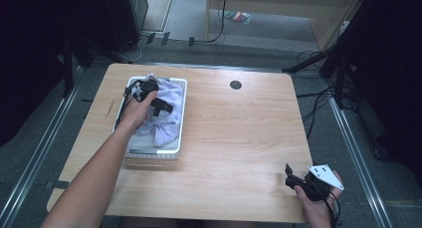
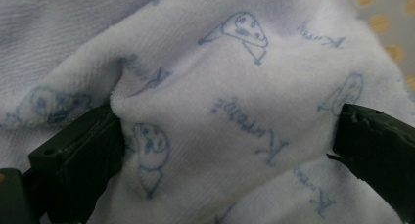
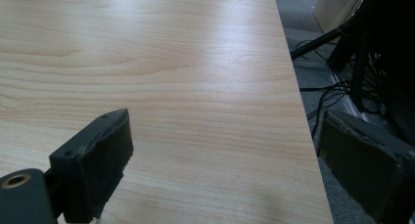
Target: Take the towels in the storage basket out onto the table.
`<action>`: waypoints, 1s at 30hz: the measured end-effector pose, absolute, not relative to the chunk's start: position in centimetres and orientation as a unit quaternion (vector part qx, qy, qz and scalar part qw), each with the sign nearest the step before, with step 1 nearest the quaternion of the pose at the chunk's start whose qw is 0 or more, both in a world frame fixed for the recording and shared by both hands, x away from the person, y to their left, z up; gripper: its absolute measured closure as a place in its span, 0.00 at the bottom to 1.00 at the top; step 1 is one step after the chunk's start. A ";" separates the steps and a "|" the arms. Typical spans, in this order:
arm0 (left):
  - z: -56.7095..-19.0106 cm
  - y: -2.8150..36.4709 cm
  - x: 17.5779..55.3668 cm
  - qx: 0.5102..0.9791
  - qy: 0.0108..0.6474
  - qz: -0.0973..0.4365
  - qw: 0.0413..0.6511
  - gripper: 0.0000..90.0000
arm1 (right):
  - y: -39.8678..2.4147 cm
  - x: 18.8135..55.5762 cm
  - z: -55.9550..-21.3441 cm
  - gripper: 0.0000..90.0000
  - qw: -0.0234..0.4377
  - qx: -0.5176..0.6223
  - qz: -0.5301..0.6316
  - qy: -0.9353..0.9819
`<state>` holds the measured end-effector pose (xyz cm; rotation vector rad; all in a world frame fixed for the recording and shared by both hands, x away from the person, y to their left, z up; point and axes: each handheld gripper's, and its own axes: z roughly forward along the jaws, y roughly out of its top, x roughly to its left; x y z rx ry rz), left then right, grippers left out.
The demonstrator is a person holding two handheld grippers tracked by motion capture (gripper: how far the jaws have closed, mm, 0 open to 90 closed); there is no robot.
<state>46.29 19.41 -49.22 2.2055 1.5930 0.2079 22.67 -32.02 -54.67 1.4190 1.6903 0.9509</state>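
From the high view, a white basket [image 1: 181, 119] sits on the left half of a light wooden table [image 1: 239, 133], and a pale lavender towel [image 1: 166, 123] lies crumpled inside it, heaped against the far and right walls with a bare strip of the basket floor showing at the near end. The person's left hand [image 1: 133, 113] reaches in over the basket's left wall, and the left gripper [image 1: 161, 106] is down on top of the towel near the basket's middle. The right gripper [image 1: 289, 175], with its grey three-cornered plate on top, rests low at the near right corner of the table, well apart from the basket, held in the right hand [image 1: 316, 208]. A small dark round grommet [image 1: 236, 84] sits in the tabletop near the far edge. In the left gripper view, the two black jaws stand wide apart with a raised fold of the towel [image 2: 225, 116] bulging up between them; the left jaw presses into the cloth and the right one touches its edge, but they have not closed on it. The fabric is a soft terry printed with small blue figures and script. In the right gripper view, the jaws are spread wide with nothing between them, hovering just above the bare wood [image 3: 186, 77] beside the table's right edge, with dark cables [image 3: 333, 94] on the grey floor beyond.
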 end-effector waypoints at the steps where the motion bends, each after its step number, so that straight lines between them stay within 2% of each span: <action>1: -49.4 19.3 46.4 0.794 0.572 0.074 0.193 0.00 | -32.0 22.7 -54.7 0.07 0.361 0.551 0.369 0.655; 4: -50.9 18.5 46.4 0.798 0.578 0.094 0.141 0.00 | -32.0 22.7 -54.7 0.08 0.362 0.551 0.369 0.656; 15: -51.6 18.6 46.3 0.799 0.577 0.093 0.141 0.00 | -31.9 22.6 -54.7 0.07 0.363 0.550 0.366 0.657; 20: -51.5 18.8 46.1 0.799 0.576 0.083 0.149 0.08 | -31.9 22.6 -54.7 0.08 0.364 0.550 0.365 0.657; 24: -51.1 18.8 46.0 0.801 0.573 0.070 0.158 0.24 | -31.9 22.6 -54.7 0.08 0.365 0.550 0.364 0.657; 26: -50.9 18.9 45.9 0.805 0.566 0.066 0.164 0.39 | -31.9 22.6 -54.7 0.08 0.365 0.550 0.364 0.657; 30: -50.7 19.0 45.7 0.805 0.564 0.055 0.173 0.54 | -31.9 22.6 -54.7 0.08 0.365 0.550 0.363 0.657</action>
